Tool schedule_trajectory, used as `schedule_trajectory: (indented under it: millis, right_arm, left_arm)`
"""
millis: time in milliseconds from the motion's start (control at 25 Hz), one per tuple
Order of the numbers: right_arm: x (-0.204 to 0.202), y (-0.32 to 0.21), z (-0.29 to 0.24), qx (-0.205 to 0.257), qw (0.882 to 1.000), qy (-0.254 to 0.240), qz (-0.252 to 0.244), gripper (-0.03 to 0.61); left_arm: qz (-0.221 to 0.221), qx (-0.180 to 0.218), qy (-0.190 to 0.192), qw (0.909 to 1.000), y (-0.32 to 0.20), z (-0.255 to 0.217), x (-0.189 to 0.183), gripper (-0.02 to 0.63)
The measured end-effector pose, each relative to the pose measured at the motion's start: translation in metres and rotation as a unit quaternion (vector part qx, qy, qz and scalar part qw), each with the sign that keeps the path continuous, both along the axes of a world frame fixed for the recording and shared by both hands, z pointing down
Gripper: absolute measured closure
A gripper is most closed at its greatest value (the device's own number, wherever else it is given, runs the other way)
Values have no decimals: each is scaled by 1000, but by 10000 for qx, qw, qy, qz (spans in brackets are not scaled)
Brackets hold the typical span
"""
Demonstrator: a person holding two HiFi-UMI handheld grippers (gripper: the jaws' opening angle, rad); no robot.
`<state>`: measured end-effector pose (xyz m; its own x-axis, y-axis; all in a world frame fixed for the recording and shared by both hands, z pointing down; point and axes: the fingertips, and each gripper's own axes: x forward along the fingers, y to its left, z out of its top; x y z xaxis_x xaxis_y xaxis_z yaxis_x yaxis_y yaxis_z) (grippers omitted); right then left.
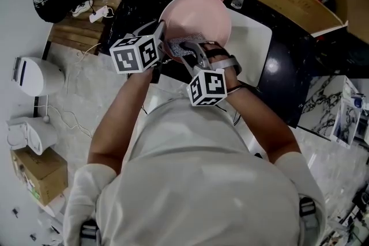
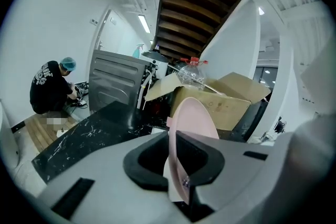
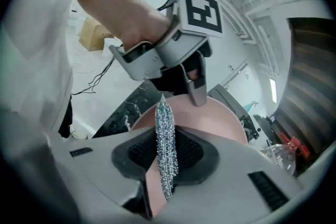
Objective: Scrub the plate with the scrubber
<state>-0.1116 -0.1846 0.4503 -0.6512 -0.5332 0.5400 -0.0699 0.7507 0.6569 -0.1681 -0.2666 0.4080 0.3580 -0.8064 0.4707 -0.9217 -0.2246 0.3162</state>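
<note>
Left claw (image 2: 177, 162) clenched on rim of round pink plate (image 2: 195, 115), holding it tilted up on edge. Right claw (image 3: 167, 157) grasping silvery wire-mesh scrubber (image 3: 164, 128), against plate's face just beside left claw. Left forearm (image 1: 118, 115) and right forearm (image 1: 262, 118) stretched forward, claws angled down.

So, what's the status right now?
Left gripper shut on rim of round pink plate. Right gripper shut on silver mesh scrubber, at the plate's face. Nothing in the way.
</note>
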Motion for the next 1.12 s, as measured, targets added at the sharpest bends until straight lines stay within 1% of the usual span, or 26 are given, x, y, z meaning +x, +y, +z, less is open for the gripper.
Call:
schedule_trajectory:
  millis: [120, 240, 360, 520, 640, 760, 1120]
  right_arm:
    - [5, 5, -3, -100, 9999, 55, -69, 500]
    - [12, -10, -28, 167, 9998, -47, 106, 500]
    - [24, -39, -54, 443, 9976, -203, 483, 500]
    - [40, -80, -78, 751, 9908, -350, 1072, 500]
    - [48, -100, -82, 809, 9870, -327, 1347, 500]
    - [47, -101, -75, 782, 9874, -239, 1357, 500]
    - [33, -61, -41, 530, 9943, -11, 925, 500]
  left_arm:
    - [-45, 30, -22, 10000, -2, 0, -6, 581]
    - [-81, 59, 34, 9999, -3, 1, -9, 590]
    - [-69, 70, 62, 9999, -2, 1, -7, 597]
    - [109, 131, -134, 9998, 2, 1, 4, 597]
    - [187, 147, -192, 9995, 5, 1, 13, 597]
    - [217, 166, -180, 9995, 6, -2, 17, 594]
    - [130, 194, 65, 9997, 0, -9, 18, 584]
